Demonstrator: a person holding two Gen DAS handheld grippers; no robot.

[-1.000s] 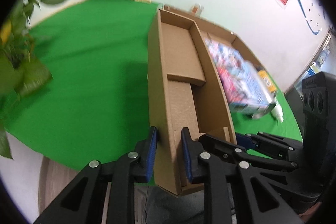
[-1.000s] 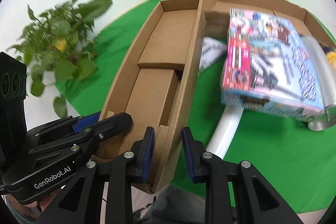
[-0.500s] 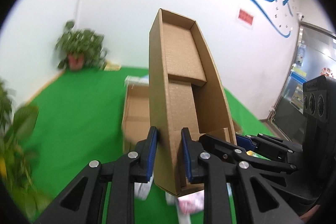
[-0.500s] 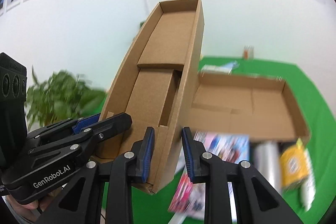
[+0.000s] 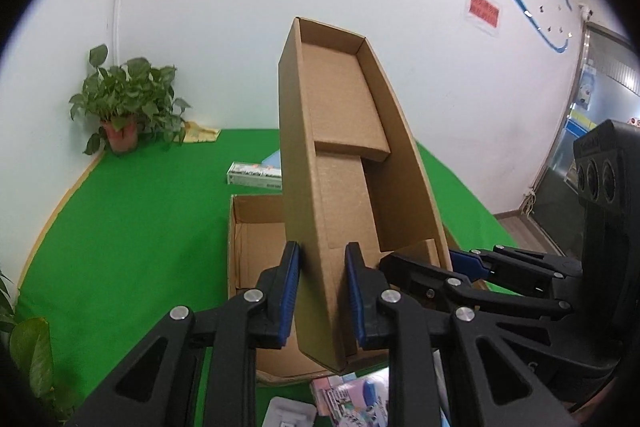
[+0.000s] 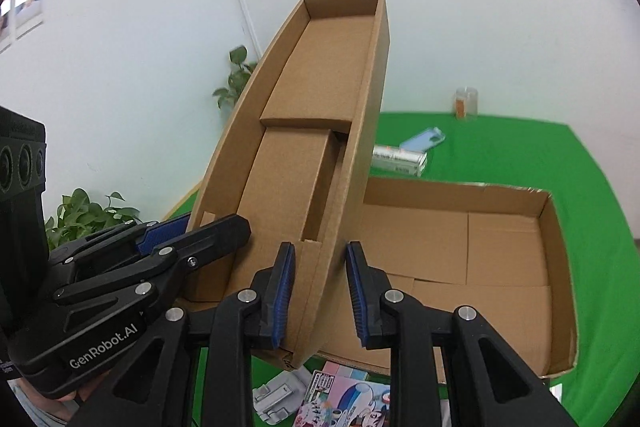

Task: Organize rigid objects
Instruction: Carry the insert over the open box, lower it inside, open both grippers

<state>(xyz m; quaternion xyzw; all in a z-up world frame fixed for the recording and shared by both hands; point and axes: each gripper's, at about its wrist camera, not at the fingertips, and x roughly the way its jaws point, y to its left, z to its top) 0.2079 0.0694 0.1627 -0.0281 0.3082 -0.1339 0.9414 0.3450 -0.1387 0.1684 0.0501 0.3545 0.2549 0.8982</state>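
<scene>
A long open cardboard box [image 5: 344, 163] with folded flaps inside is held up in the air, tilted with its far end raised toward the wall. My left gripper [image 5: 322, 291] is shut on its left wall near the close end. My right gripper [image 6: 320, 295] is shut on its right wall [image 6: 352, 163]. Each gripper shows in the other's view. A wide shallow cardboard box [image 6: 472, 247] lies open and empty on the green table below; it also shows in the left wrist view [image 5: 256, 239].
On the green table [image 5: 132, 227] lie a long white carton [image 6: 398, 159], a blue phone case [image 6: 426, 138] and a jar [image 6: 466, 102] near the wall. Colourful packages [image 6: 348, 399] and a white plastic part [image 6: 276, 399] lie below the grippers. Potted plants [image 5: 128, 103] stand at the left.
Both grippers have lifted the long box and tipped its far end up from the table toward the wall. The wide box now lies below it.
</scene>
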